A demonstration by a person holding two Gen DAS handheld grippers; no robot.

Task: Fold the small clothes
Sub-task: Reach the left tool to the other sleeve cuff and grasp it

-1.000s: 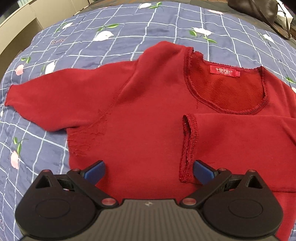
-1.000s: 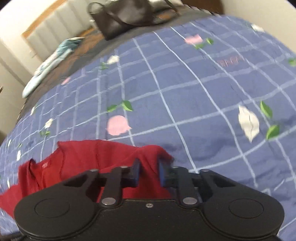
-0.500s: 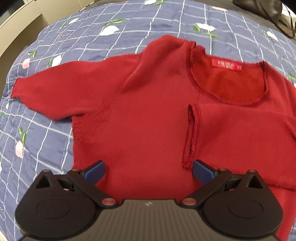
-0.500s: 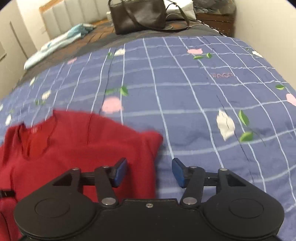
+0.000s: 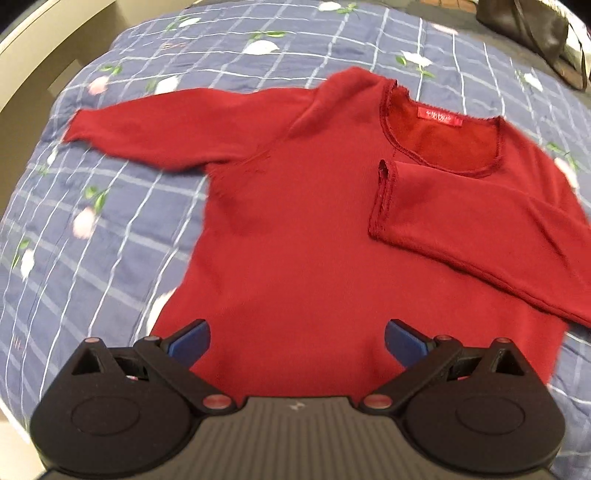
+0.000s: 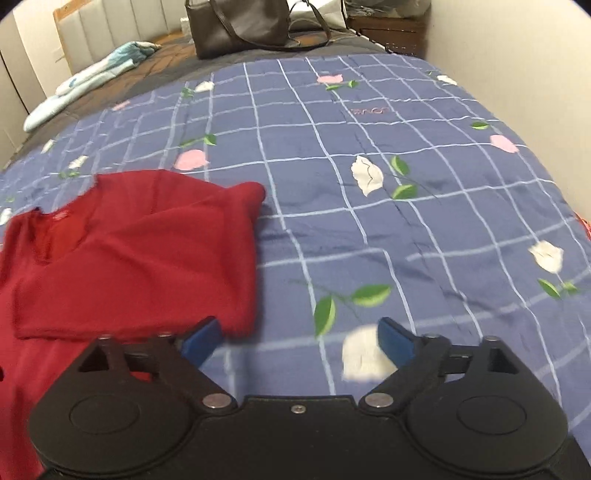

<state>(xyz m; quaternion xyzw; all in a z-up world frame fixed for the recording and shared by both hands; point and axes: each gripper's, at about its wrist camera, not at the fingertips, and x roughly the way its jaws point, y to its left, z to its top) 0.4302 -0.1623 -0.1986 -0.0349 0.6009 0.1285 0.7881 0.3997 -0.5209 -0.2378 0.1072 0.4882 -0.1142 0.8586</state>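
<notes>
Since a second ago the right gripper [image 6: 297, 341] has released the folded sleeve [image 5: 480, 236] and both grippers, left [image 5: 297, 338] included, hang spread and empty; the soft, limp sweater [image 5: 295, 229] likely pinches best at the outstretched cuff [image 5: 75, 127].

Red sweater [image 5: 295, 229] matt knit; quilt [image 6: 369, 147] smooth cloth; bag [image 6: 240, 26] leathery.

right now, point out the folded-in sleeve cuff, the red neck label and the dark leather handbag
folded-in sleeve cuff [image 5: 382, 201], left wrist view, stitched edge
red neck label [image 5: 439, 117], left wrist view, centre
dark leather handbag [image 6: 240, 26], right wrist view, front panel
</notes>
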